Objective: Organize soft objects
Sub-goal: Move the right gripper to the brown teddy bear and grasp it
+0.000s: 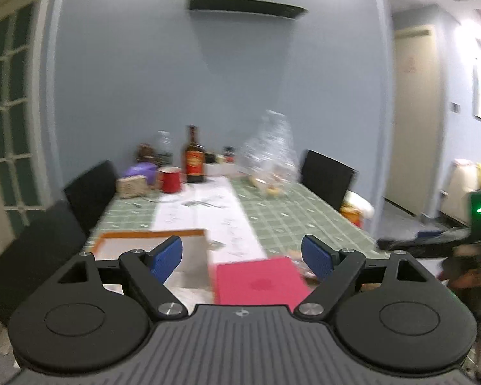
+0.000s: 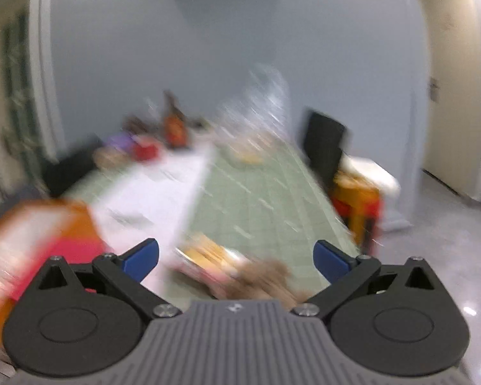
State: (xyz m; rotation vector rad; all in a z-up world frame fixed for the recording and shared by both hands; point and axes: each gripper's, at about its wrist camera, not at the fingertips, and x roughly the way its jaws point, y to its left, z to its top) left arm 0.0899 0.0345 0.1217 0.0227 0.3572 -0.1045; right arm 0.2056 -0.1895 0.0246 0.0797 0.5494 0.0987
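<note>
Brown soft thing (image 2: 263,277) between wide-open right tool (image 2: 237,258) tips.

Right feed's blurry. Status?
Left gripper, right gripper: jaws open, empty. Brown soft thing near right, untouched. Pink pad under left. Nothing blocking.

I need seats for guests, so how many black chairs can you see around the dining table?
3. Two black chairs stand along the table's left side, one nearer and one farther; a third is on the right side. Others may be hidden out of frame.
</note>
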